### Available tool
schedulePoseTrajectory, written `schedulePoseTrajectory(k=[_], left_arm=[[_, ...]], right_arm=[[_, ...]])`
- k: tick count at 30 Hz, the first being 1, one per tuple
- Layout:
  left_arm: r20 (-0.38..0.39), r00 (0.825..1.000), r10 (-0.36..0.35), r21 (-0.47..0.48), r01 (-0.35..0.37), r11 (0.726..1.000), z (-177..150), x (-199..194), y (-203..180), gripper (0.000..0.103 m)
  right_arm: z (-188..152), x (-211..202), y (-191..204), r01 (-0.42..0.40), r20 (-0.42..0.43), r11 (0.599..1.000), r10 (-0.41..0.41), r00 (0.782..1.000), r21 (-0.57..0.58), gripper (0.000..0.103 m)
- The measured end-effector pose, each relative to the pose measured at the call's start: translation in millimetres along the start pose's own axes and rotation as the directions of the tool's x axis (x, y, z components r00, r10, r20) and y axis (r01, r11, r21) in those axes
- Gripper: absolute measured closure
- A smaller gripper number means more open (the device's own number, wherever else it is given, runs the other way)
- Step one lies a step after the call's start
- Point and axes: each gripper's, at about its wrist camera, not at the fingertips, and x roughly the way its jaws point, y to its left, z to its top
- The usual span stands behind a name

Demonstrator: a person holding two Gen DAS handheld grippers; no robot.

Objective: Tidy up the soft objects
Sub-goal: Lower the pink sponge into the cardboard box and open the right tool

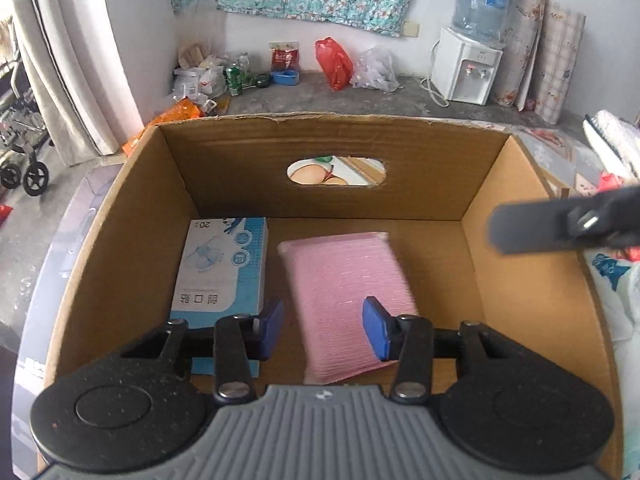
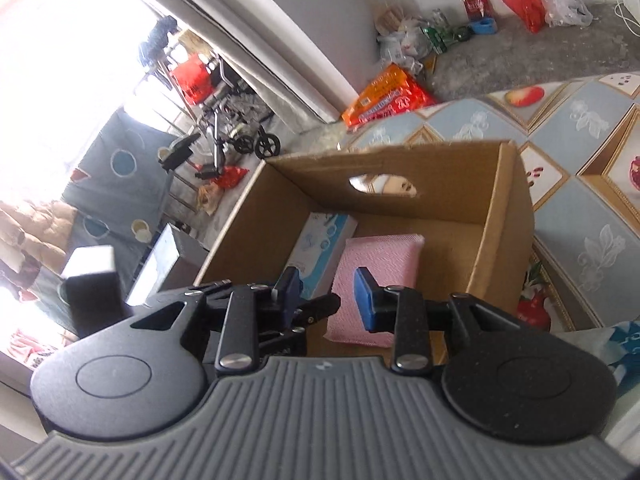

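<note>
An open cardboard box [image 1: 120, 240] stands on the table, and both views look down into it. A pink pack of cloths [image 1: 344, 280] lies flat on its floor, beside a blue-and-white carton [image 1: 224, 268] on the left. My left gripper [image 1: 324, 328] hangs open over the pack's near end, its blue pads clear of the pack. One grey finger [image 1: 528, 228] of the right gripper reaches in over the box's right wall. In the right wrist view my right gripper [image 2: 328, 296] is open above the box [image 2: 504, 220], with the pink pack [image 2: 380, 264] and the carton [image 2: 320, 236] below it.
A patterned blue tablecloth [image 2: 580, 220] covers the table around the box. White plastic bags [image 1: 624, 280] lie right of the box. On the floor beyond are an orange pack [image 2: 388, 96], a red bag [image 1: 334, 62], a water dispenser [image 1: 468, 68] and a wheelchair [image 2: 236, 128].
</note>
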Motion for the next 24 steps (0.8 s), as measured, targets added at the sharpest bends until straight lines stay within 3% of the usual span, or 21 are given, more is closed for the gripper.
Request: schedulePoseTrajectory(k=[3, 11, 14, 17, 20, 24], left_arm=[[0.007, 1.000, 0.010, 0.009, -0.010, 1.000, 0.1, -2.1, -7.7, 0.059], [-0.002, 0.989, -0.145, -0.051, 0.145, 0.988, 5.8, -7.4, -22.9, 0.059], [-0.064, 0.980, -0.187, -0.089, 0.181, 0.979, 8.8, 5.8, -30.8, 0.065], [-0.156, 0.960, -0.232, -0.141, 0.210, 0.967, 9.5, 23.6, -33.6, 0.069], [-0.197, 0.942, -0.273, -0.190, 0.237, 0.953, 8.1, 37.7, -33.7, 0.070], [-0.214, 0.947, -0.239, -0.202, 0.196, 0.960, 10.6, 52.6, -36.9, 0.070]], right_arm=[[2.0, -11.0, -3.5, -0.017, 0.021, 1.000, 0.017, 1.000, 0.004, 0.073], [-3.2, -58.9, -13.9, -0.073, 0.088, 0.997, 0.070, 0.994, 0.031, 0.073], [-11.0, -79.7, -25.4, -0.094, 0.116, 0.995, 0.088, 0.989, 0.044, 0.073], [-19.3, -102.9, -39.2, -0.109, 0.143, 0.993, 0.101, 0.985, 0.049, 0.073], [-26.5, -120.0, -57.0, -0.102, 0.153, 0.993, 0.091, 0.984, 0.065, 0.072], [-30.2, -133.1, -82.1, -0.096, 0.160, 0.991, 0.080, 0.984, 0.095, 0.072]])
